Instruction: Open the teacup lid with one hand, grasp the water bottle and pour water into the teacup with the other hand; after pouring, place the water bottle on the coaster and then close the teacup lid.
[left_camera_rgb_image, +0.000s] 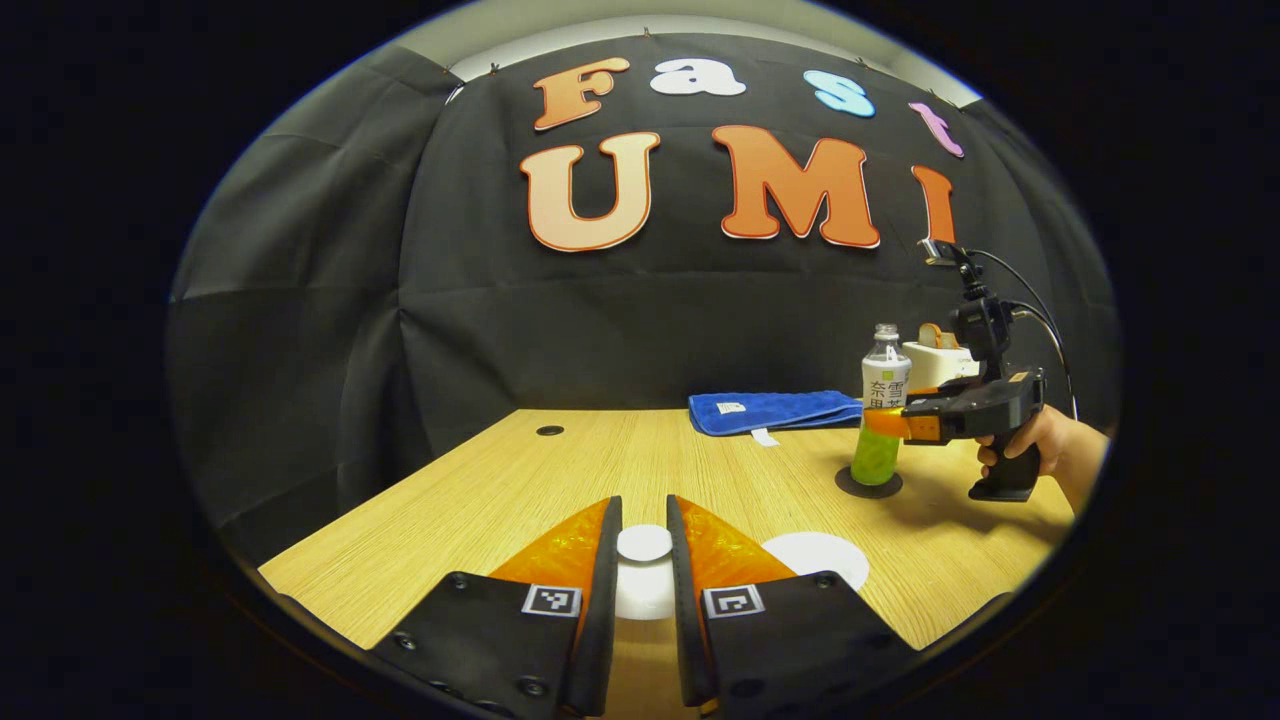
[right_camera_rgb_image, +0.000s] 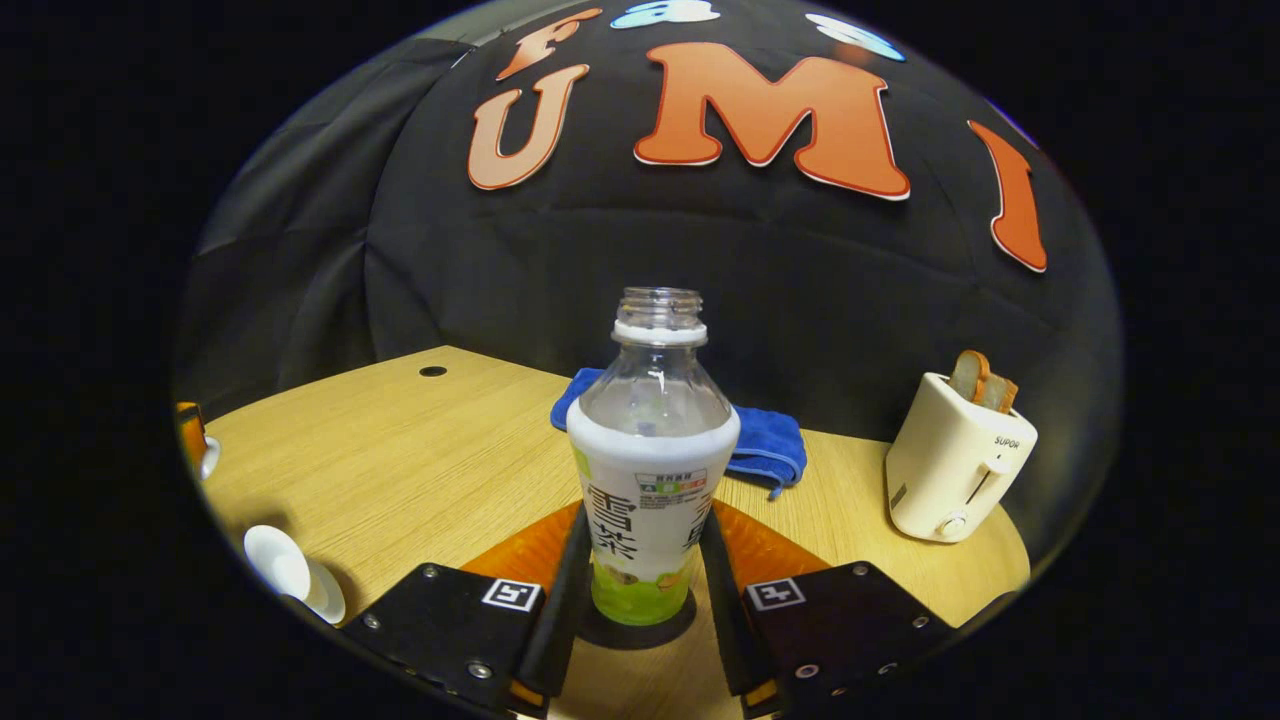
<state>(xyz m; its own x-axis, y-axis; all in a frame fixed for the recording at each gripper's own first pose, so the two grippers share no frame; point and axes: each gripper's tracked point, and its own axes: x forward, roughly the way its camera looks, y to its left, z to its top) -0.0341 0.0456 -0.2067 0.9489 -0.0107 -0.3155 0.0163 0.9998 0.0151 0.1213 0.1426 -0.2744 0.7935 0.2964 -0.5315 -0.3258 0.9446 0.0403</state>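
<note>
In the left gripper view, the left gripper (left_camera_rgb_image: 644, 545) sits low over the wooden table (left_camera_rgb_image: 520, 480), its two fingers drawn close on either side of the white knob of the teacup lid (left_camera_rgb_image: 644, 543); both fingers appear to press the knob, so the lid reads as pinched; whether the lid is seated on a cup or lifted cannot be told from this angle; the teacup (left_camera_rgb_image: 818, 556) shows as a white round shape on the table just right of the fingers, partly hidden behind the right finger. Farther off in the same view, the right gripper (left_camera_rgb_image: 885, 422) is held by a hand (left_camera_rgb_image: 1045, 450) and reaches in from the right at the water bottle (left_camera_rgb_image: 880, 420); the bottle stands upright, uncapped, on the dark round coaster (left_camera_rgb_image: 868, 483); green contents fill its lower part. In the right gripper view, the same bottle stands upright between that gripper's fingers, on the coaster; the fingers lie close against its lower sides, but whether both truly press it cannot be told. A folded blue cloth (right_camera_rgb_image: 760, 440) lies behind the bottle near the back edge; a white toaster (right_camera_rgb_image: 955, 460) with bread in its slots stands at the right of the table.
</note>
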